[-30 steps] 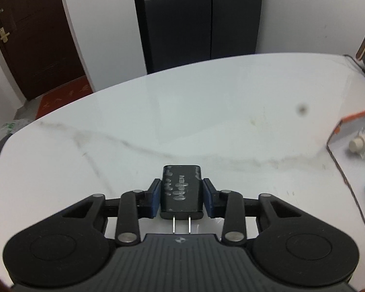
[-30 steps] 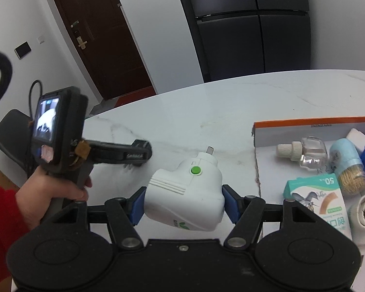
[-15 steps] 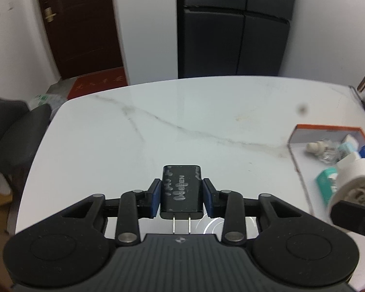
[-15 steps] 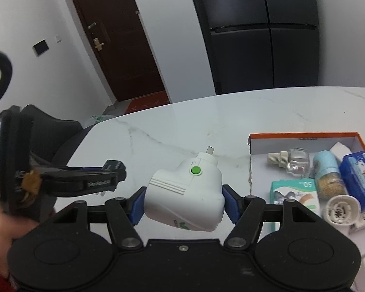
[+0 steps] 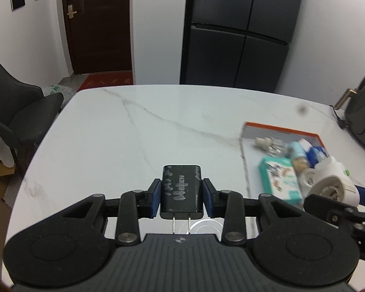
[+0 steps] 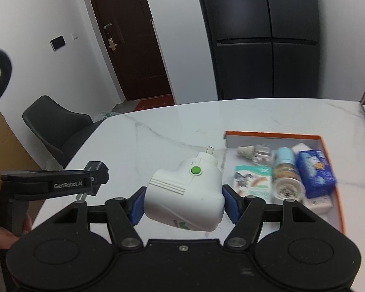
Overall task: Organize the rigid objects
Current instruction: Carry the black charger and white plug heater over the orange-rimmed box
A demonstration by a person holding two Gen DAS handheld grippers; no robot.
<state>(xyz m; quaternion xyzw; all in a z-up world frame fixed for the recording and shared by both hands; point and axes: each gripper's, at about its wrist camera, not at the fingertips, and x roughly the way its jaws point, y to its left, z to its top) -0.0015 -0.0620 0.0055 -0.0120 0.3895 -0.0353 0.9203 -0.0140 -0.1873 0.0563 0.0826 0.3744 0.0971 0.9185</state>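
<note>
Our left gripper (image 5: 181,200) clamps a black charger (image 5: 181,191) between its blue pads, prongs pointing back at us, above the near part of the white marble table (image 5: 133,131). Our right gripper (image 6: 183,205) grips a white plug-in device (image 6: 186,198) with a green button, held over the table just left of the orange-rimmed tray (image 6: 270,135), where a small bottle (image 6: 255,152) and boxes lie.

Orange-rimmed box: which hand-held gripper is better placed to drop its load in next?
Right. The right hand-held gripper, clamping the white plug-in device, sits beside the orange-rimmed box; the left hand-held gripper, holding the black charger, is farther.
</note>
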